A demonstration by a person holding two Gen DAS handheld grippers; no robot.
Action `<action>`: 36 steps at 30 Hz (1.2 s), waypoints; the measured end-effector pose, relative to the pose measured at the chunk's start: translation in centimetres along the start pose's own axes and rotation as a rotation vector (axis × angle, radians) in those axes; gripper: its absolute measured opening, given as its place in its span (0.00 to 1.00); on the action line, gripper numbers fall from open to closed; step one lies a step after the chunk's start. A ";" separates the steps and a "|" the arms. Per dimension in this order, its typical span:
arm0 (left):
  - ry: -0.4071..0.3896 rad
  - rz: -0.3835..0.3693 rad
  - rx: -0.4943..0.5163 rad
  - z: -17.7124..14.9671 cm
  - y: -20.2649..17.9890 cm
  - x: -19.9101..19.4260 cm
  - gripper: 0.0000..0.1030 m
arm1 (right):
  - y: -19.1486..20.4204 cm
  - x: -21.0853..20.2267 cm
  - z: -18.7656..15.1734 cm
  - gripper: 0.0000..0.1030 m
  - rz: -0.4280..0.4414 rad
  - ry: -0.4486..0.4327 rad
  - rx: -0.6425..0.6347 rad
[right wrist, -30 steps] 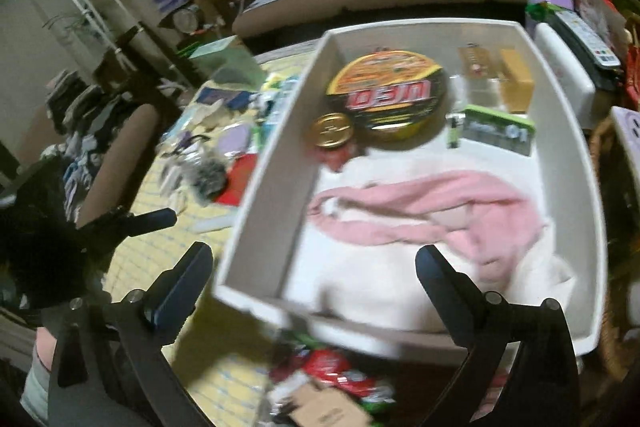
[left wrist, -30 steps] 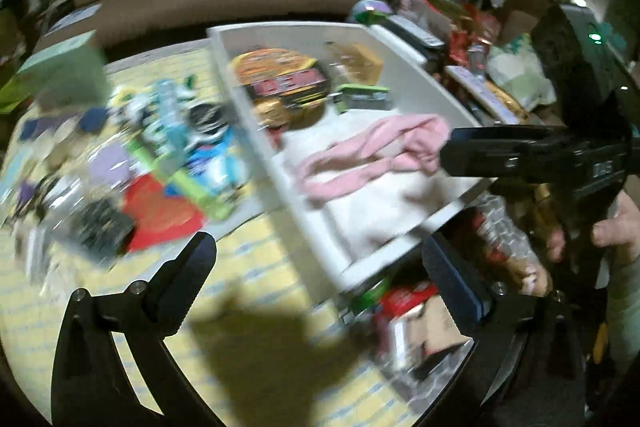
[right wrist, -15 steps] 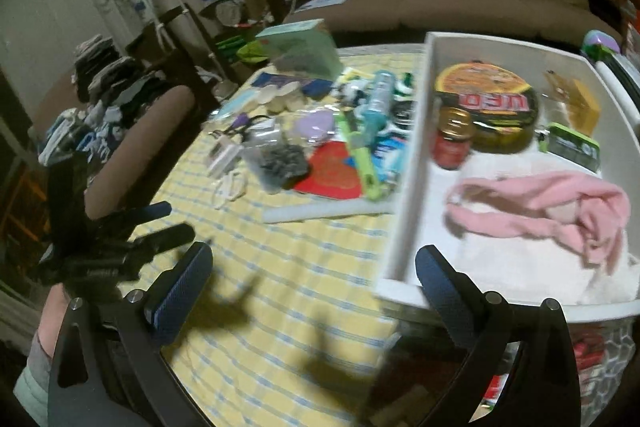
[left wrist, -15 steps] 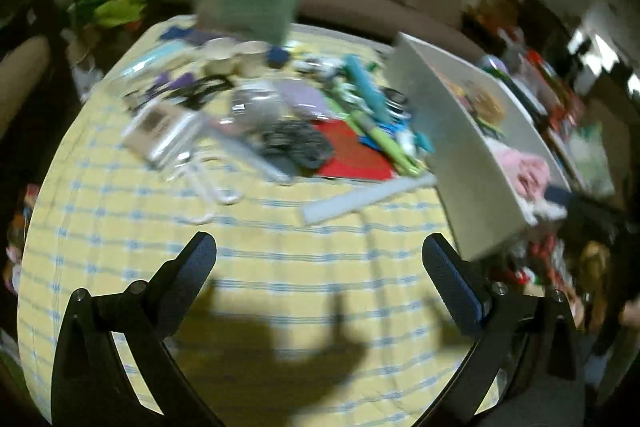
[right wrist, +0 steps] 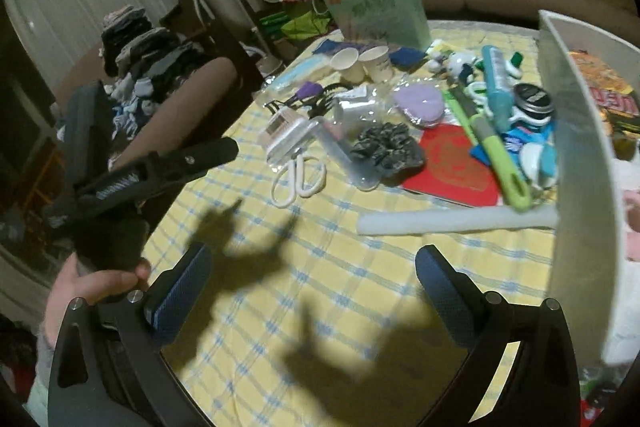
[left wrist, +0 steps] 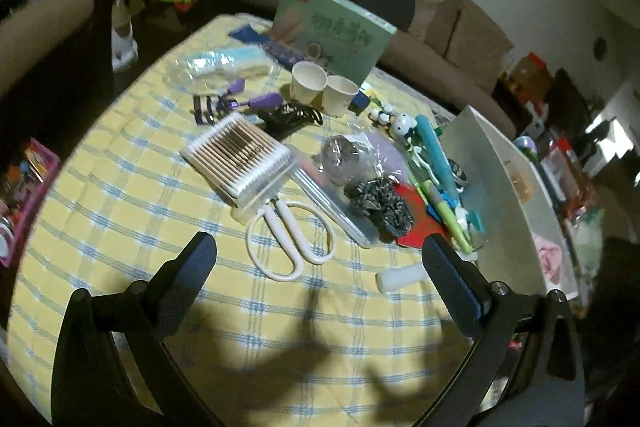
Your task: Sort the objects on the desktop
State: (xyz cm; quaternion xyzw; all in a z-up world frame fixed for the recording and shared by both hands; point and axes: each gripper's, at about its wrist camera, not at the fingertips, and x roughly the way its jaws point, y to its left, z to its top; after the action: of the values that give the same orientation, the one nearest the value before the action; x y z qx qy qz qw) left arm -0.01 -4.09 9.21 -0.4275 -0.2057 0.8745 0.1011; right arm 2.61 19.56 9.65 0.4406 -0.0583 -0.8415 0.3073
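left gripper (left wrist: pixel 316 267) wide open, empty, over near table edge | right gripper (right wrist: pixel 312 275) open, empty, beside it | white scissors (left wrist: pixel 290 239) just ahead of left gripper, handles toward it, long axis running away under cotton swab box (left wrist: pixel 236 159) | left nearer | white bin (left wrist: pixel 500 195) at table's right edge, far right

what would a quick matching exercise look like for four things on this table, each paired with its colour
Things:
1. scissors
2. scrunchie
3. envelope
4. powder puff

Colours:
A. red
B. lilac
C. white
D. black and white patterned

Pairs: 1-C, 2-D, 3-A, 4-B
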 end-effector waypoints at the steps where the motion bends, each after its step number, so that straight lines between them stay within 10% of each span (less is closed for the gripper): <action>1: 0.013 -0.023 0.002 0.5 -0.1 0.3 1.00 | 0.1 0.7 0.0 1.00 -0.007 0.003 -0.009; 23: 0.141 0.017 0.064 1.7 0.5 3.4 1.00 | -5.5 13.1 6.3 0.74 -0.320 0.054 -0.087; 25: 0.148 0.018 0.066 1.6 0.4 3.6 1.00 | -5.3 13.0 6.5 0.27 -0.301 0.052 -0.110; 26: 0.152 0.019 0.068 1.5 0.3 3.8 1.00 | -5.1 13.0 6.4 0.19 -0.307 0.056 -0.120; 36: 0.189 -0.035 0.129 0.7 -2.1 4.8 1.00 | -3.7 4.7 5.4 0.19 -0.063 -0.014 -0.039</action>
State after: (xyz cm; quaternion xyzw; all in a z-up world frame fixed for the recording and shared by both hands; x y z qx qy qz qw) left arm -3.52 -0.76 7.15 -0.4968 -0.1459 0.8399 0.1624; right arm -5.28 18.89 8.22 0.4300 -0.0303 -0.8548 0.2888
